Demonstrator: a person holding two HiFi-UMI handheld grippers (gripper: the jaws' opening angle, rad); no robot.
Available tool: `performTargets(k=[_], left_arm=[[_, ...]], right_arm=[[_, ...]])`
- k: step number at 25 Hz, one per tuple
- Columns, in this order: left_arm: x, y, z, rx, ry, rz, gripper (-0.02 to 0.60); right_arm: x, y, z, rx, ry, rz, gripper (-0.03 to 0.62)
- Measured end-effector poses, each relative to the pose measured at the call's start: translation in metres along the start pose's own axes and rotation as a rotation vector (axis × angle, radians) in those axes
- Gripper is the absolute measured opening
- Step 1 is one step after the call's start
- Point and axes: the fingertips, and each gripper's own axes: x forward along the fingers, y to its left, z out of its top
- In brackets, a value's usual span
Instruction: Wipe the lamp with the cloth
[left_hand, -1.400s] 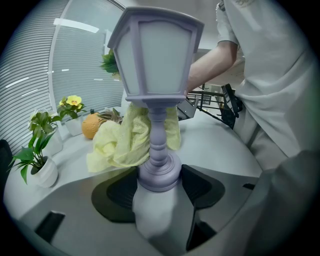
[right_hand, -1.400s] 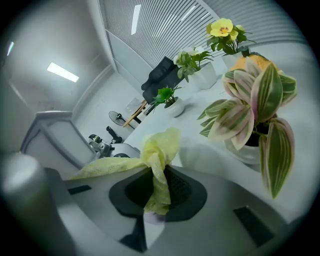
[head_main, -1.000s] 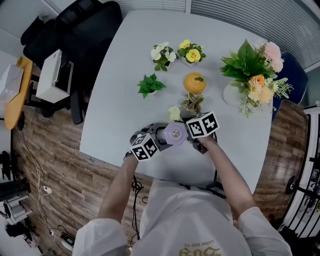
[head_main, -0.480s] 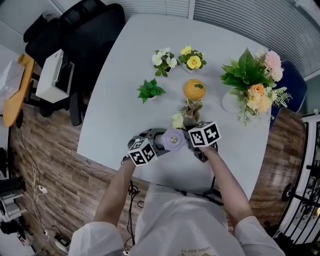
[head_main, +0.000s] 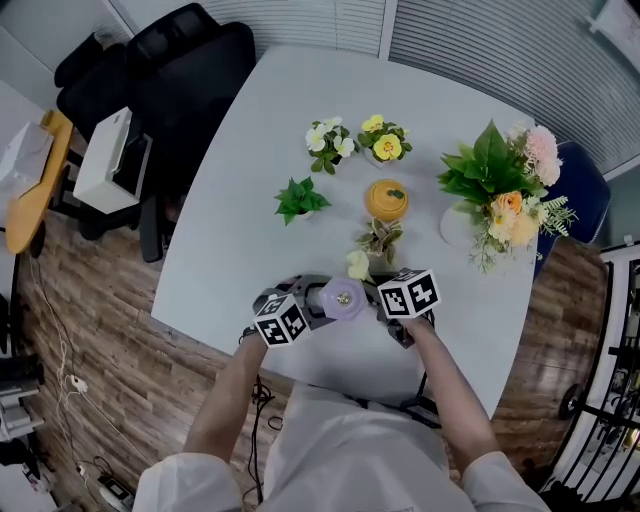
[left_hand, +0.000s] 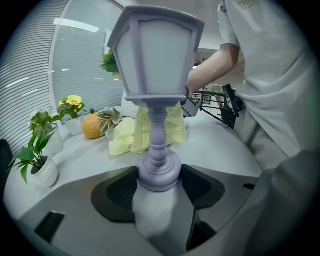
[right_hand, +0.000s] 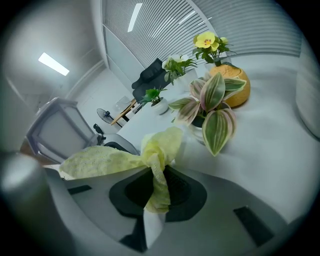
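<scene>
A lavender lantern-shaped lamp (left_hand: 156, 55) stands upright on the white table (head_main: 250, 180), near its front edge. My left gripper (left_hand: 159, 187) is shut on the lamp's round base, one dark pad on each side. From above, the lamp (head_main: 343, 298) sits between the left gripper (head_main: 312, 302) and the right gripper (head_main: 375, 290). My right gripper (right_hand: 157, 192) is shut on a pale yellow cloth (right_hand: 115, 159). The cloth spreads towards the lamp's head (right_hand: 55, 130) and lies against it. In the left gripper view the cloth (left_hand: 145, 131) hangs behind the lamp's stem.
Just beyond the lamp stand a small variegated plant (head_main: 381, 238) and an orange pumpkin-shaped pot (head_main: 386, 199). Further back are a green plant (head_main: 299, 198), two flower pots (head_main: 328, 139), (head_main: 385, 138) and a large bouquet (head_main: 495, 190). A black chair (head_main: 185, 70) stands at the far left.
Both grippers stay at the lamp with the same holds. The head view has drifted a little; the cloth has shifted slightly against the lamp.
</scene>
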Motion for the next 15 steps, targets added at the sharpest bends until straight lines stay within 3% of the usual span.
performTargets(k=[15], left_arm=[[0.000, 0.000, 0.000, 0.000, 0.002, -0.002, 0.282]], right_arm=[[-0.007, 0.001, -0.014, -0.017, 0.016, -0.009, 0.051]])
